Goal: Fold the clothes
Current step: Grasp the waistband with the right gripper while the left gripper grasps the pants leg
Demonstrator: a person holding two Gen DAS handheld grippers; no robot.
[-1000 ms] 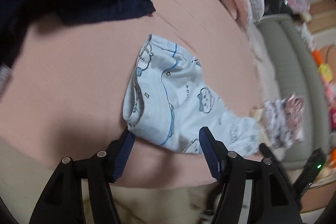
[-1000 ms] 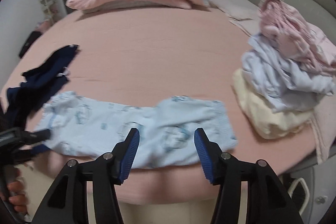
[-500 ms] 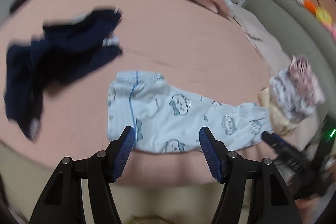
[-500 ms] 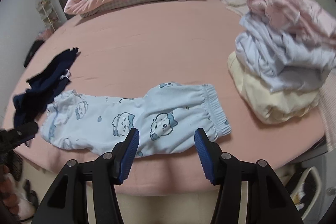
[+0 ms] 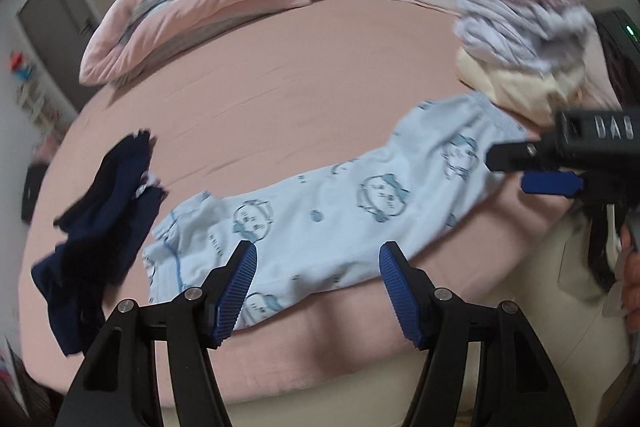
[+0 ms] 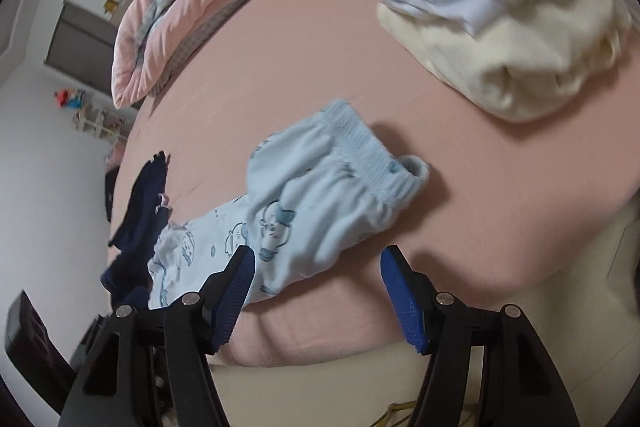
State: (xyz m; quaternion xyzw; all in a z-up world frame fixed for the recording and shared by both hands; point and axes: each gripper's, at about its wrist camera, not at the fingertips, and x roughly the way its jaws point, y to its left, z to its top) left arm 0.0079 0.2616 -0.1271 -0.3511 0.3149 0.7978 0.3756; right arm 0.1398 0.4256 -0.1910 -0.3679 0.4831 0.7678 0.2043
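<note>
Light-blue printed pants [image 5: 344,211] lie stretched along the near edge of the pink bed [image 5: 304,79], waistband toward the stacked clothes pile [image 5: 516,39] and leg ends beside a crumpled navy garment [image 5: 100,223]. The left gripper [image 5: 316,287] hangs with its jaws spread wide and empty over the near hem of the pants. The right gripper [image 6: 316,291] is likewise spread and empty, its left finger [image 6: 236,291] over the pants near the waistband [image 6: 372,155]; a folded pink quilt [image 5: 192,3] lies at the far side.
</note>
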